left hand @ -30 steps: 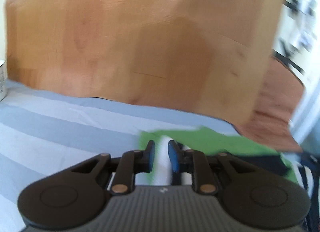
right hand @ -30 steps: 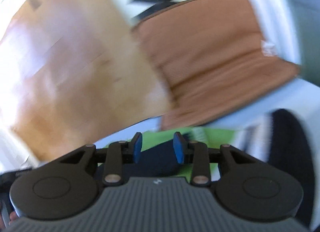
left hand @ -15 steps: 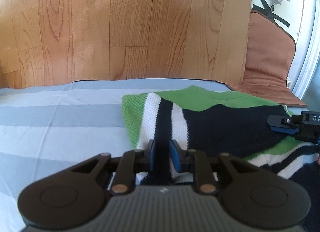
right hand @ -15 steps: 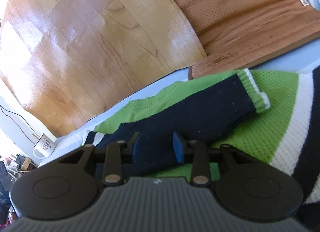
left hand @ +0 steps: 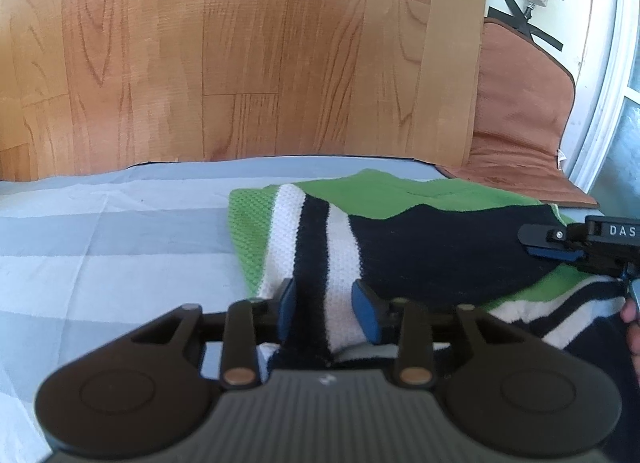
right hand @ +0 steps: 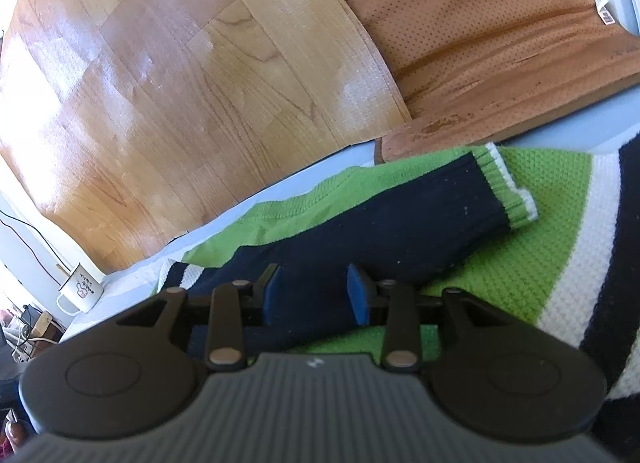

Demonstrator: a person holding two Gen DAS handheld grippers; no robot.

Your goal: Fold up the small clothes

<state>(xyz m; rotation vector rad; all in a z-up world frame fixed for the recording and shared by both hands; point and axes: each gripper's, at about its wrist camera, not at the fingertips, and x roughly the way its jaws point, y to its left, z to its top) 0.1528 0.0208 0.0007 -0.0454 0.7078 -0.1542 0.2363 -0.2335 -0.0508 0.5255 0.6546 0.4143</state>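
On a blue-and-grey striped sheet beside the wood floor, a green, white and navy knit sweater lies flat, one navy sleeve folded across its body. The left gripper hovers with fingers parted, the striped hem lying loose between them. The right gripper likewise stands open, straddling the sleeve without clamping it. A brown mat and a white mug sit nearby.
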